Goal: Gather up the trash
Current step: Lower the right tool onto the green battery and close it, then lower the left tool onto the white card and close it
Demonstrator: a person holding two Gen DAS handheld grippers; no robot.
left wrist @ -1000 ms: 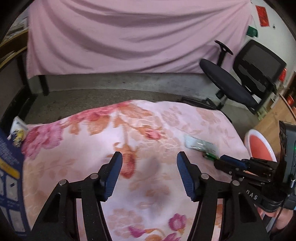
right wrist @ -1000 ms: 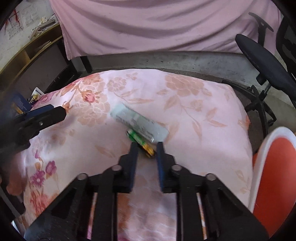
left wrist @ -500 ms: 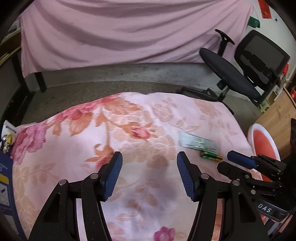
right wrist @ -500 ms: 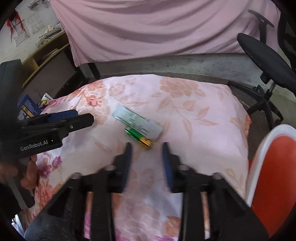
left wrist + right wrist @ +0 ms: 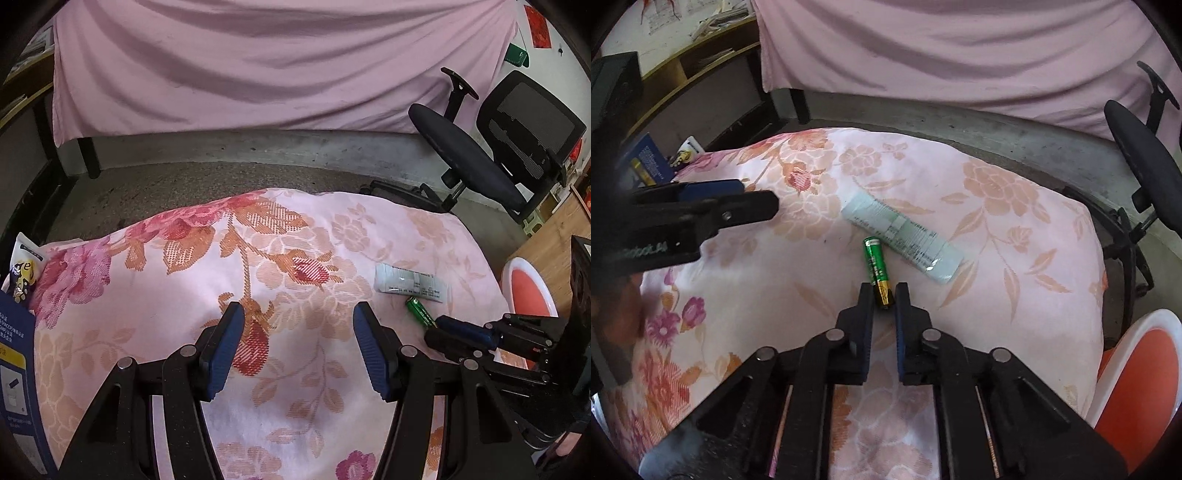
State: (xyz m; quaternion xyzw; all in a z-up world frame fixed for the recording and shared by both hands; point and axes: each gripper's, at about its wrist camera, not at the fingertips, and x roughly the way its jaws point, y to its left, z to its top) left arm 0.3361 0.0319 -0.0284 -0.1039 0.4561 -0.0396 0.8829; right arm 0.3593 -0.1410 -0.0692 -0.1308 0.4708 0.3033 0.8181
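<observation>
A green battery (image 5: 877, 264) with a gold end lies on the floral cloth (image 5: 997, 229), next to a pale flat packet (image 5: 903, 240). My right gripper (image 5: 885, 291) is shut on the battery's gold end, which sits between its fingertips. The left wrist view shows the same battery (image 5: 419, 312) and packet (image 5: 410, 284), with the right gripper (image 5: 439, 328) touching the battery's near end. My left gripper (image 5: 299, 321) hovers open over the cloth's middle with nothing between its blue pads. It also shows at the left in the right wrist view (image 5: 757, 197).
A red and white tub (image 5: 1137, 369) stands at the cloth's right edge. A blue box (image 5: 14, 369) and a snack wrapper (image 5: 24, 266) lie at the left edge. An office chair (image 5: 472, 162) stands at the back right, a pink sheet (image 5: 258, 66) hangs behind.
My right gripper opened, drew back, then came forward and shut on the battery's gold end. The battery now points away from the gripper. The left gripper stays open.
</observation>
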